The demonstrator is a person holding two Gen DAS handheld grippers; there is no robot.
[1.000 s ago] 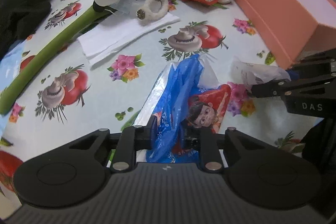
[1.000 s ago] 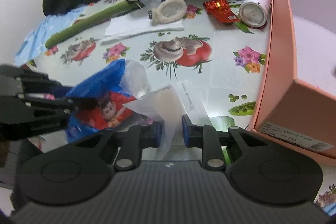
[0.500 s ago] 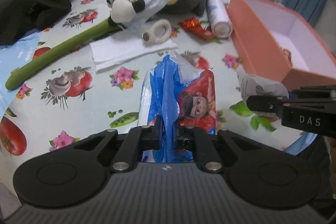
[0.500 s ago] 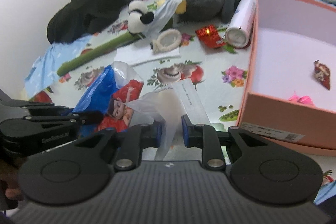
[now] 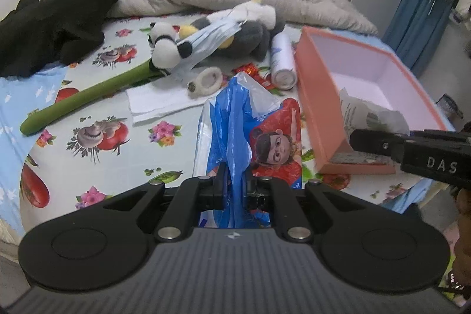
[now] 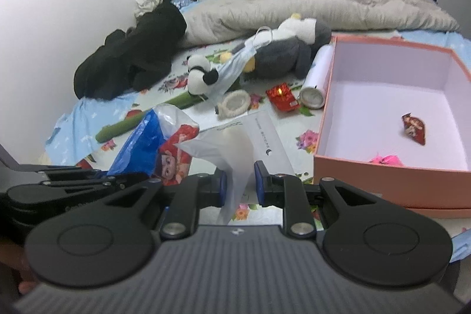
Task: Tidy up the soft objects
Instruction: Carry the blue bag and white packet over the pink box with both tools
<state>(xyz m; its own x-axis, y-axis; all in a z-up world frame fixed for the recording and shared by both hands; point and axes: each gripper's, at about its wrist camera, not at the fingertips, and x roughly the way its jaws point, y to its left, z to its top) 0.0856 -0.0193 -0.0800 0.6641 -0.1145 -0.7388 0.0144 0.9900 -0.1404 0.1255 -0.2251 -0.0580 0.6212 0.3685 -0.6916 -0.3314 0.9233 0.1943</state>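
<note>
In the left wrist view, the left gripper [image 5: 234, 181] is seen with its jaws clamped on the bunched neck of a crumpled blue and red plastic bag printed with a cartoon face [image 5: 250, 134]. The bag is held up in front of the open salmon-pink cardboard box [image 5: 316, 105], just to the box's left. The right gripper [image 5: 362, 139] crosses in front of the box's near corner, and a crumpled translucent white plastic bag with small print [image 5: 371, 115] is pinched in it. The step is judged to be a carry into the box. It would be done well if each clamp is kept firm until the film is well over the pink rim, since thin plastic is likely to slip or snag on the wall. "DAS" is read on the right gripper's body. The label on the box's near wall is too blurred to read.

In the right wrist view, the right gripper [image 6: 238, 181] is shown with the white bag [image 6: 232, 155] clamped between its blue-padded jaws, left of the box [image 6: 388, 169]. Inside the box, a small red packet [image 6: 414, 129] and something pink [image 6: 385, 159] are seen. The dark print on the white bag cannot be made out.
</note>
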